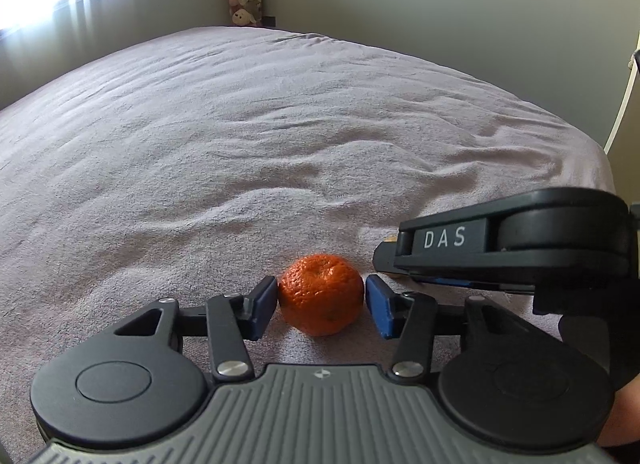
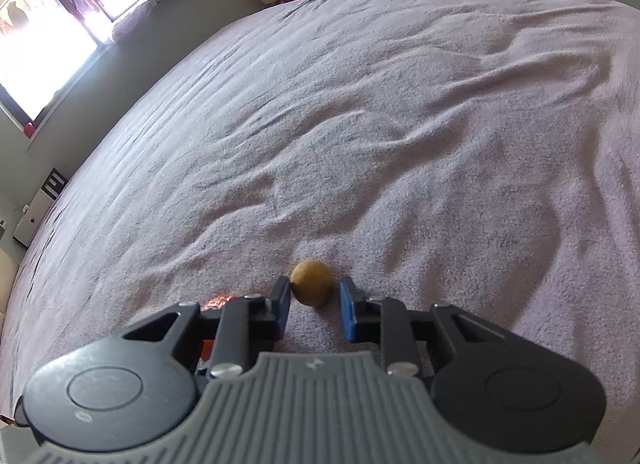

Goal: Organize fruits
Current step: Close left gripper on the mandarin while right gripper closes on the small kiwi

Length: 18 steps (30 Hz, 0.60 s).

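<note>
On the left, my left gripper [image 1: 321,292] has its pads against both sides of the mandarin [image 1: 321,296], which sits on the blanket [image 1: 240,123] dead centre between the fingers; I judge it gripped. It is round, so no axis matters. Just to the right, my right gripper [image 2: 315,290] straddles the small brown fruit [image 2: 312,283] at its tips. One pad touches it and the other stands just clear, so the jaws are narrowly open. Each hand is nearest its own fruit. I count one mandarin, one brown fruit and two grippers.
</note>
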Tool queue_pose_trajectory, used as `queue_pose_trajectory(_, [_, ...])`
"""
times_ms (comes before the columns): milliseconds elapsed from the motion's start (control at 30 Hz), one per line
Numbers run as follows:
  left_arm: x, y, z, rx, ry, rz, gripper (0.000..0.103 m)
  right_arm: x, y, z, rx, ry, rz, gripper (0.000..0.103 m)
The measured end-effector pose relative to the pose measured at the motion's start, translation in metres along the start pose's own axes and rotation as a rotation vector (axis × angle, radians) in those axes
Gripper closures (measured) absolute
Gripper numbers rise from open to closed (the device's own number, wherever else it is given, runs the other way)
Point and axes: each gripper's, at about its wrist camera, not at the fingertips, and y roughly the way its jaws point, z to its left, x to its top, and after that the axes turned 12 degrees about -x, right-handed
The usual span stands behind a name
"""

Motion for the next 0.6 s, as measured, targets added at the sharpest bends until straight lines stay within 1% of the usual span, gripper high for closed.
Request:
queue_pose_trajectory(300, [0.001, -0.004, 0.004, -0.017, -0.041, 0.011, 0.050, 0.000, -0.002, 0.004, -0.007, -0.028, -0.010, 0.084])
queue_pose_trajectory(467, [0.001, -0.011, 0.006, -0.006, -0.060, 0.020, 0.051, 0.001, -0.007, 0.008, 0.000, -0.044, -0.019, 0.084])
queue_pose_trajectory(600, [-0.001, -0.026, 0.010, 0.015, -0.088, 0.013, 0.051, 0.002, -0.014, 0.012, 0.015, -0.057, -0.022, 0.084])
